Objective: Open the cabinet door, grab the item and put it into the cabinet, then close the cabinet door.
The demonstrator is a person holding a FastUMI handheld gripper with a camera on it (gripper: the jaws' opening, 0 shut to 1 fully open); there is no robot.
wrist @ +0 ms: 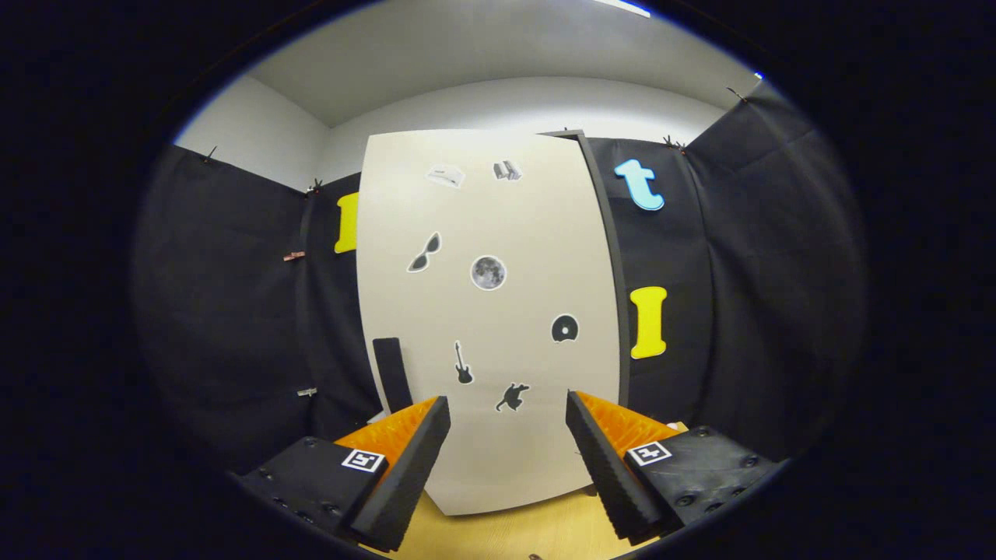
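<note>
A tall cabinet stands just ahead of me on a wooden table (537,533). Its cream door (498,327) is shut and carries several small black stickers. A black handle (391,373) sits low on the door's left side, just beyond my left finger (405,467). My gripper (507,420) is open, its black-padded orange fingers spread wide with nothing between them. The cabinet's dark side edge (611,264) runs down the door's right side.
Black cloth walls (233,311) close in the booth on both sides of the cabinet. A white wall and ceiling (482,62) rise above them. A strip of wooden tabletop lies between my fingers and the cabinet's base.
</note>
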